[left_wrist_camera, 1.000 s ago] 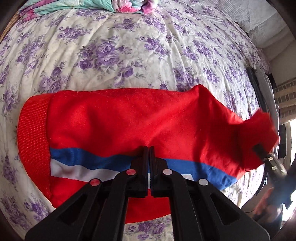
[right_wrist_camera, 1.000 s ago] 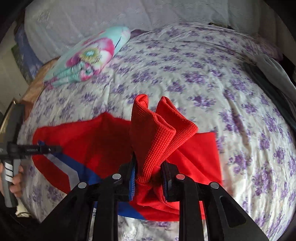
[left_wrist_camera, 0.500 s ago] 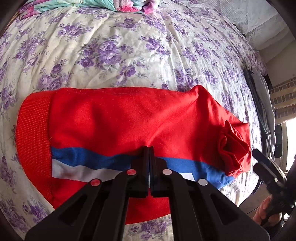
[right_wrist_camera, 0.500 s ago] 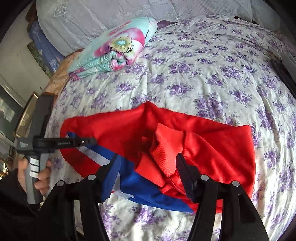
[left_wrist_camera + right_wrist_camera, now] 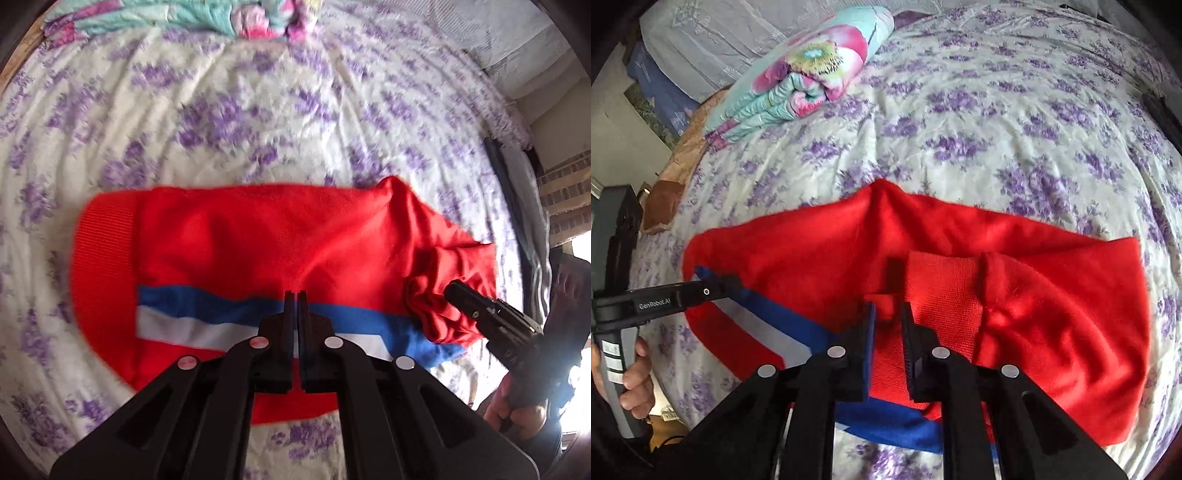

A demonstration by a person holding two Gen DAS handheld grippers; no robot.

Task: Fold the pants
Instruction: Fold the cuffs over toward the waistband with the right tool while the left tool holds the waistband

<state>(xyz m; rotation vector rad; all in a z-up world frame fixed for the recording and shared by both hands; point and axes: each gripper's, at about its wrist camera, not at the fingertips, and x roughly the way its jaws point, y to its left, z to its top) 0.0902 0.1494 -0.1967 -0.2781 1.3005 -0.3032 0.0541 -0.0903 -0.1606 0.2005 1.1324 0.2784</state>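
1. Left wrist view: there is one pair of pants [image 5: 280, 240], two grippers and one folded blanket [image 5: 177, 16].
2. The pants are red, with one blue stripe and one white stripe along the near side and a ribbed red band at the left end. They lie across the bed sheet [image 5: 229, 110], which is white with purple flowers.
3. The left gripper [image 5: 295, 295] has its jaws pressed together, only a thin slit between them, and the tips sit over the blue stripe. I cannot tell if any cloth is caught between them.
4. The right gripper [image 5: 458, 291] comes in from the right side and its tip touches the bunched red cloth at the right end of the pants.
5. Right wrist view: again one pair of pants [image 5: 1052, 314], two grippers and one blanket [image 5: 809, 74] with pink flowers, lying at the far left of the bed sheet [image 5: 997, 122].
6. The right gripper [image 5: 888, 314] has its jaws a little apart, and the ribbed red cuff lies in the gap; the pads do not clearly press it.
7. The left gripper [image 5: 724, 286] lies at the left end of the pants, by the blue stripe, held by a hand [image 5: 635, 376].
8. No containers are seen in either view.
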